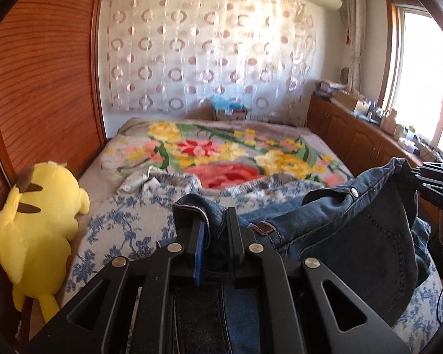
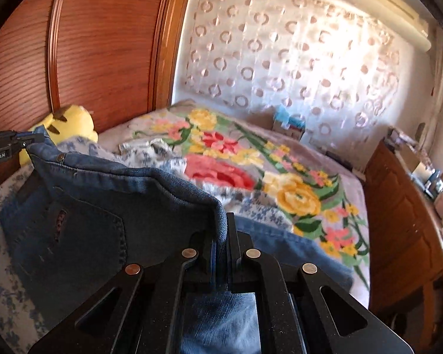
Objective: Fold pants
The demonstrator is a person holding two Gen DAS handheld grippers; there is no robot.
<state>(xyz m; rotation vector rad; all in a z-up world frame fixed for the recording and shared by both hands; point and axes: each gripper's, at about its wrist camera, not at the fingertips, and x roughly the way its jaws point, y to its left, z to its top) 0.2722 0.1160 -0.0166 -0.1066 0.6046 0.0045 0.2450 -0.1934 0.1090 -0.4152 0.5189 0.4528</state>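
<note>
A: Where to look for the pants (image 1: 333, 227)?

B: Over the near end of the bed (image 1: 94, 177), lifted by the waistband (image 1: 325, 194), with more denim trailing down onto the blue-patterned sheet (image 1: 118, 221).

A: Gripped by what?

B: By both. Left tool (image 1: 215, 221) closed on one end of the waistband, denim pinched between the pads. Right tool (image 2: 221, 230) closed on the other end, with a fold of blue cloth wedged in the narrow gap.

A: Why two holds at the ends?

B: Most likely to spread the waistband between them, letting the cloth hang straight and lining up the two halves before laying them flat. A judgement only.

A: Stretched taut, then?

B: Not quite. Sagging in the middle, with the back pocket (image 1: 375, 244) turned toward the left camera. Probably calls for drawing the holds a little apart.

A: Why work at this end of the bed?

B: Bare sheet here for laying down. Farther up, crumpled cloth (image 1: 144, 180) and a floral blanket (image 1: 221, 147) in the way. Off to the side, a yellow plush toy (image 1: 38, 221) leaning against the wooden wardrobe (image 1: 44, 73), well apart from the denim.

A: Anything to watch?

B: Thick seams in thin pads; could slip under the weight.
</note>
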